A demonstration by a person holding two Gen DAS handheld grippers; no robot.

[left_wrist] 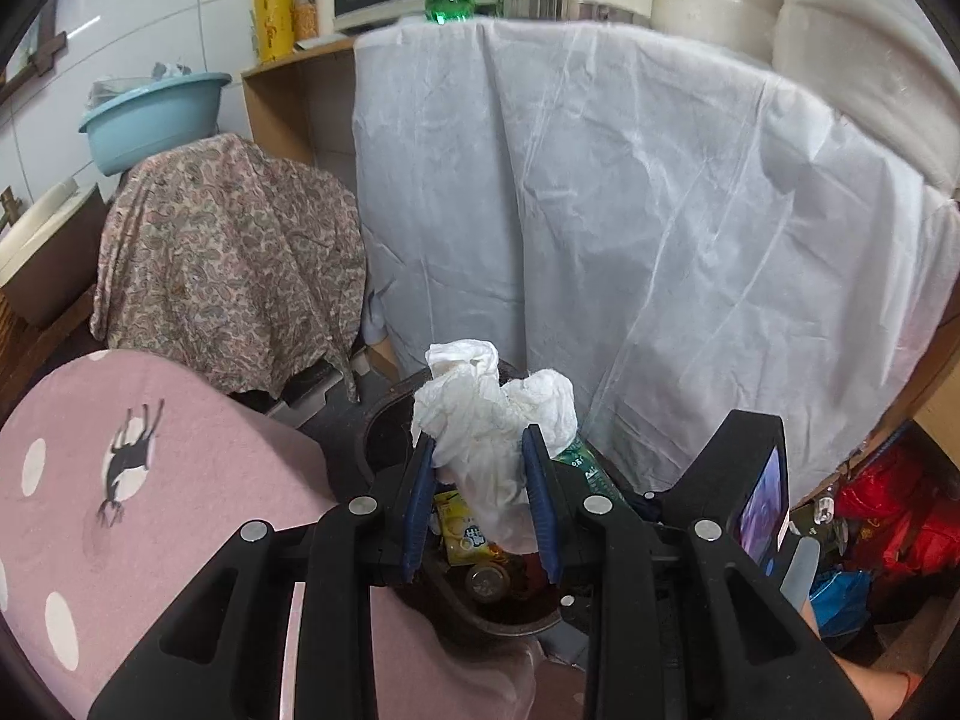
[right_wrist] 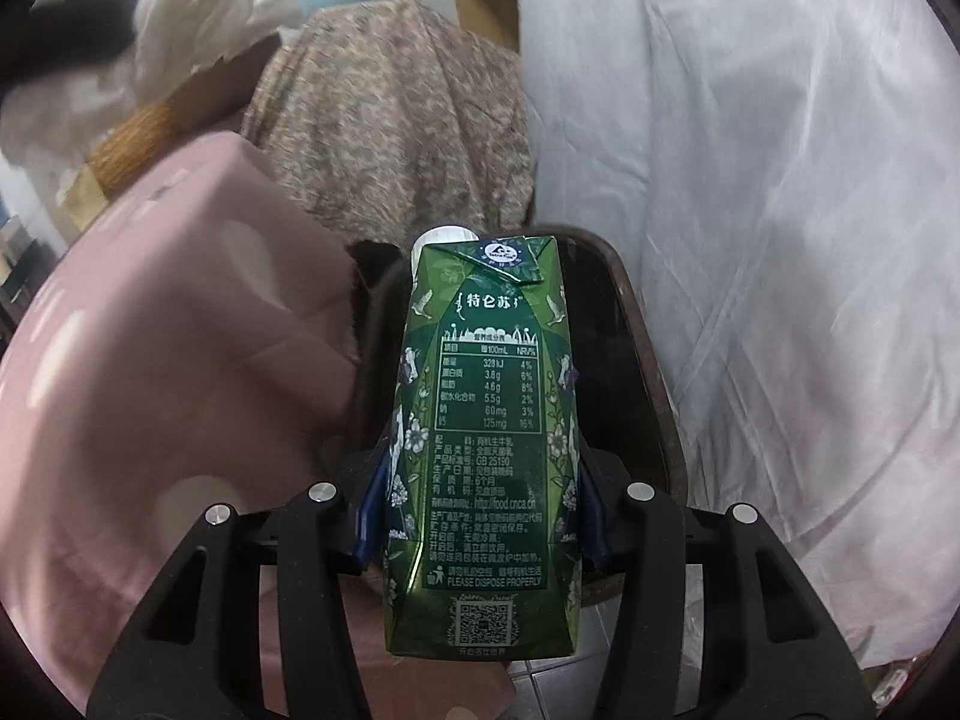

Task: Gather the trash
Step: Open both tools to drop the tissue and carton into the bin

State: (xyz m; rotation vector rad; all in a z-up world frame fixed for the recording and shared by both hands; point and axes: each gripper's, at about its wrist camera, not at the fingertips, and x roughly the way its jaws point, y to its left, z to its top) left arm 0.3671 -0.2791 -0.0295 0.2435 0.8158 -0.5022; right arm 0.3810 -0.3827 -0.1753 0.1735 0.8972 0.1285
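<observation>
My left gripper is shut on a crumpled white tissue wad, its blue pads pressing both sides. It hangs over a dark bin that holds a yellow packet and a can. My right gripper is shut on a green milk carton with a white cap, held upright over the same dark bin. A corner of that carton shows beside the tissue in the left wrist view. The tissue appears blurred at the top left of the right wrist view.
A pink polka-dot cloth lies close on the left of the bin. A floral cloth covers something behind it. A white sheet drapes a table on the right. A blue basin and red bags sit further off.
</observation>
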